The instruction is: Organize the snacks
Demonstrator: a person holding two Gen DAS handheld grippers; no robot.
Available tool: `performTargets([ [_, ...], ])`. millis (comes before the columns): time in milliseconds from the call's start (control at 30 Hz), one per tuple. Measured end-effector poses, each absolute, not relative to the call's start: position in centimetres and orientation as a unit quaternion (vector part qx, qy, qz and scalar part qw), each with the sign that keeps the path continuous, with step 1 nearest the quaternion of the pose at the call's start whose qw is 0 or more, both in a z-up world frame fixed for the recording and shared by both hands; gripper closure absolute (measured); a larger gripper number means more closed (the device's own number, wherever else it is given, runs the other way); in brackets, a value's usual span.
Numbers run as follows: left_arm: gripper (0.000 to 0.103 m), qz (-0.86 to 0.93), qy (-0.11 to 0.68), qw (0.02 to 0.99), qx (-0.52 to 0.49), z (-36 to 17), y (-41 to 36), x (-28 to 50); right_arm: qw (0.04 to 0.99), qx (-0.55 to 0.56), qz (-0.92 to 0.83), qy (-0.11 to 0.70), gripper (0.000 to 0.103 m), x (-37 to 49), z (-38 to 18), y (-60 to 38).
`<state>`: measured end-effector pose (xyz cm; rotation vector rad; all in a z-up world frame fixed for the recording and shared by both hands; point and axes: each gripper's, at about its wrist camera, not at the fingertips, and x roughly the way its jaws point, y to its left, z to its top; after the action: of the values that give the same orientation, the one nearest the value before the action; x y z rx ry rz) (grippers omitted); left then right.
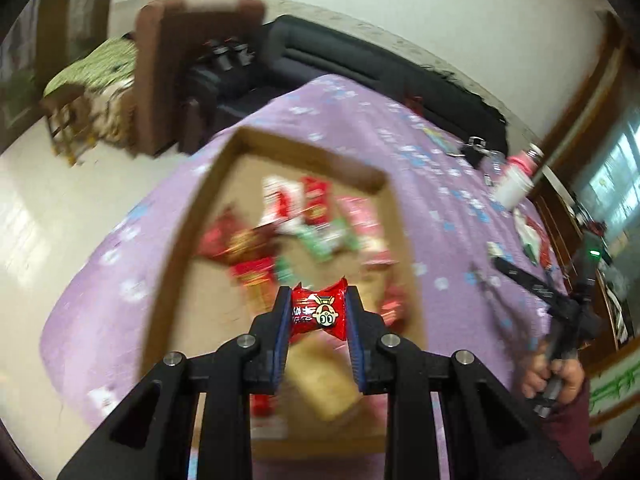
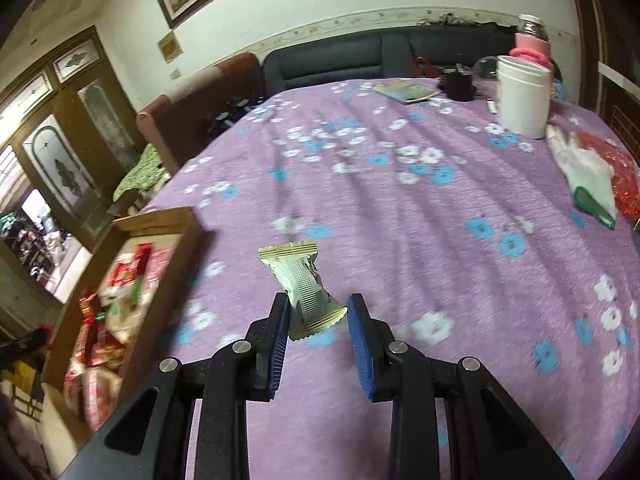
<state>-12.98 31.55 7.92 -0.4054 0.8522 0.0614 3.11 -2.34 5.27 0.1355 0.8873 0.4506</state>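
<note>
While my left claw point(image 1: 317, 312) clamps a red candy point(image 1: 318, 312) above the box point(image 1: 200, 216), my right claw point(image 2: 318, 312) – jaws parted – touches a white candy point(image 2: 304, 288) with one pad only.

My left gripper point(image 1: 318, 312) is matt black plastic with ribbed blue pads point(image 1: 282, 334) and bright metal pivot pins; between the pads sits a red candy point(image 1: 318, 311) in glossy, crinkled foil. My right gripper point(image 2: 318, 316) has the same finish. Its white-and-gold snack point(image 2: 306, 288) wears a smoother film wrapper with crimped, serrated ends. The box point(image 1: 224, 168) is plain brown cardboard — matt, raw-edged. The tablecloth point(image 2: 400, 208) is soft lilac woven cloth with a printed floral pattern. The white tub point(image 2: 522, 96) looks like smooth plastic.
</note>
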Motion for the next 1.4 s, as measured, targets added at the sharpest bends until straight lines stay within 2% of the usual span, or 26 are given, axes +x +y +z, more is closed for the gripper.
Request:
performTargets([
  [233, 0.078, 0.045, 0.422, 0.879, -0.219, 4.9, 34.6, -14.2, 0.850, 0.026, 0.287, 0.441, 0.070, -0.9, 6.4, 5.2],
  [400, 0.075, 0.081, 0.421, 0.885, -0.180, 4.2, 34.5, -14.3, 0.829, -0.006, 0.332, 0.449, 0.070, -2.7, 7.0, 11.2],
  [500, 0.062, 0.081, 0.413, 0.892, -0.167, 4.5, 34.3, -14.6, 0.826, -0.025, 0.342, 0.447, 0.070, -3.0, 7.1, 13.9],
  [567, 0.047, 0.069, 0.404, 0.897, -0.162, 4.9, 33.9, -14.9, 0.827, -0.038, 0.343, 0.444, 0.070, -3.1, 7.1, 15.4],
  [733, 0.034, 0.060, 0.393, 0.906, -0.147, 5.5, 33.3, -15.9, 0.826, -0.060, 0.341, 0.445, 0.070, -2.9, 6.6, 18.1],
  [1167, 0.029, 0.061, 0.376, 0.909, -0.166, 6.3, 33.8, -17.8, 0.826, -0.085, 0.326, 0.453, 0.067, -2.1, 5.7, 20.7],
  [1333, 0.025, 0.064, 0.381, 0.908, -0.163, 6.3, 33.3, -17.6, 0.836, -0.087, 0.326, 0.432, 0.051, -3.1, 7.0, 20.3],
  [1400, 0.025, 0.066, 0.382, 0.908, -0.161, 6.3, 33.1, -17.7, 0.840, -0.083, 0.326, 0.425, 0.050, -3.5, 7.5, 19.7],
])
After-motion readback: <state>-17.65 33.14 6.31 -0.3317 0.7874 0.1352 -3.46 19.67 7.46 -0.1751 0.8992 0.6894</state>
